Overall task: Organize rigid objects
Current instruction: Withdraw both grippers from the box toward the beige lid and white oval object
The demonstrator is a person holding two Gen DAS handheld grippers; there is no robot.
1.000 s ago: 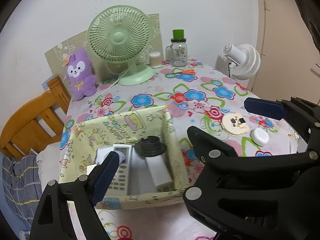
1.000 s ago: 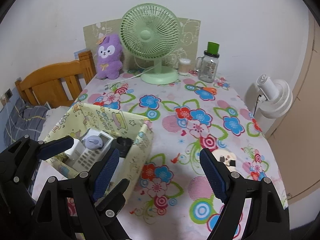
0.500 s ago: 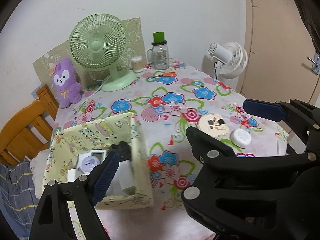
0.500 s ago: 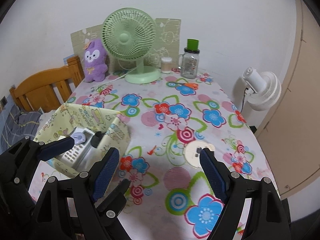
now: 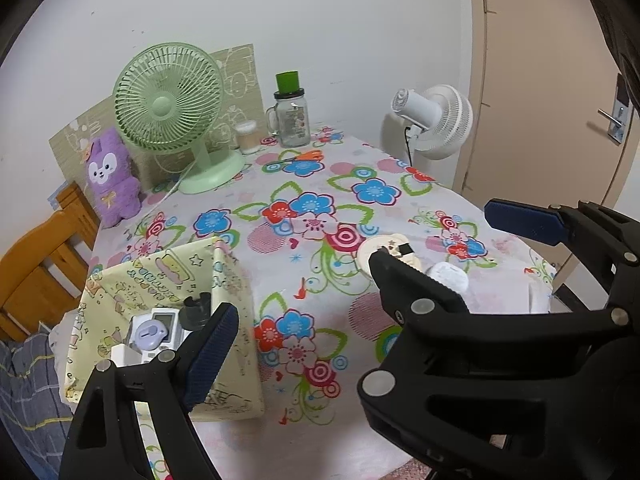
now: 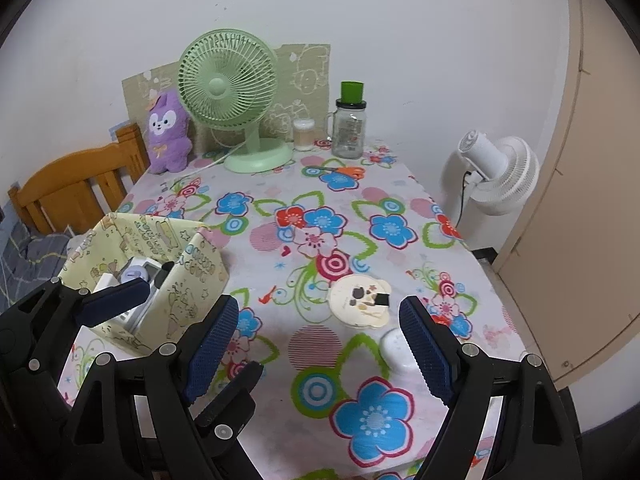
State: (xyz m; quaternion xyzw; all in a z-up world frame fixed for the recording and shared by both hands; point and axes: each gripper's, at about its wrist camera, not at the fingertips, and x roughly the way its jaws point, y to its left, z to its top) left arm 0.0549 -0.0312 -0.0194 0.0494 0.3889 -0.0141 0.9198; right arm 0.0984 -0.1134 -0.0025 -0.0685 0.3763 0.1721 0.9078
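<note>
A yellow cartoon-print fabric box [image 5: 224, 280] [image 6: 200, 264] sits at the table's left front, holding a white remote [image 5: 166, 322], a lilac round item [image 5: 148, 333] and a black part [image 5: 196, 308]. A cream round compact [image 6: 360, 300] [image 5: 370, 250] and a small white case [image 6: 394, 350] [image 5: 450, 276] lie on the cloth to the right. My right gripper [image 6: 320, 354] is open and empty above the table front, near both. My left gripper [image 5: 356, 284] is open and empty; in the right wrist view it shows at lower left [image 6: 116, 300], beside the box.
A green desk fan [image 6: 228, 80], purple plush [image 6: 166, 132], glass jar with green lid [image 6: 350, 124], small cup [image 6: 303, 134] and orange scissors [image 6: 340, 170] stand at the back. A white floor fan [image 6: 496, 172] and a door are right; a wooden chair [image 6: 68, 196] is left.
Both grippers have drawn back and swung right, away from the box. The compact and white case now show nearer the right gripper. Both stay open and empty.
</note>
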